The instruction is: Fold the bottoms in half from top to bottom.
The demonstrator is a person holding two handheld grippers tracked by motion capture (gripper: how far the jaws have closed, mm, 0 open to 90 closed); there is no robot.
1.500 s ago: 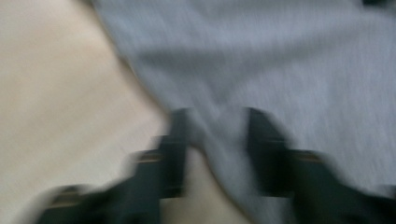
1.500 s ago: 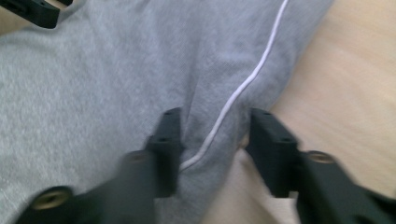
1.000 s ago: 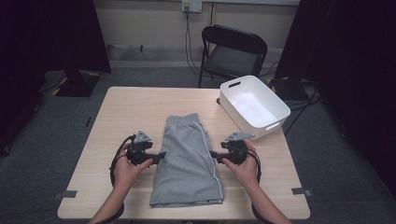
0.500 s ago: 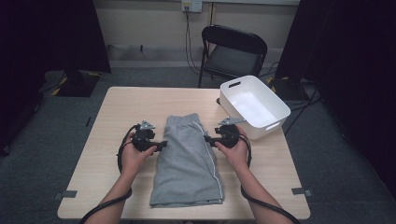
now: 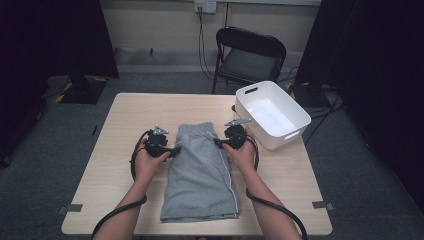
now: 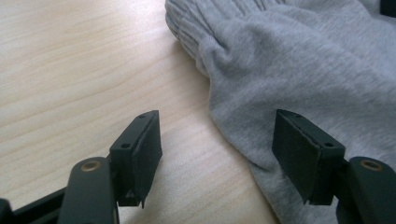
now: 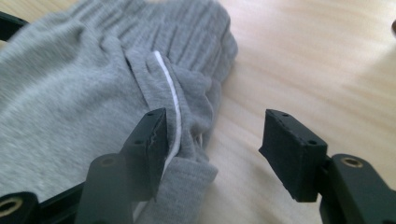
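Grey shorts [image 5: 200,170] lie flat on the wooden table [image 5: 125,125], ribbed waistband at the far end. My left gripper [image 5: 175,149] sits at the shorts' left edge just below the waistband, my right gripper [image 5: 216,141] at the right edge. In the left gripper view the gripper [image 6: 217,149] is open: one jaw is over bare wood, the other over the shorts [image 6: 303,60]. The right gripper [image 7: 215,144] is also open astride the shorts' edge with its white stripe [image 7: 170,93]. Both pairs of jaws have just been closing, with cloth between them but not pinched.
A white plastic bin [image 5: 300,131] stands on the table's far right, close to my right hand. A black folding chair [image 5: 250,55] stands behind the table. Bare wood lies to the left of the shorts and along the table's far edge.
Both hands have slid away from the person along the shorts' sides, from mid-length up to just below the waistband, and moved in onto the edges.
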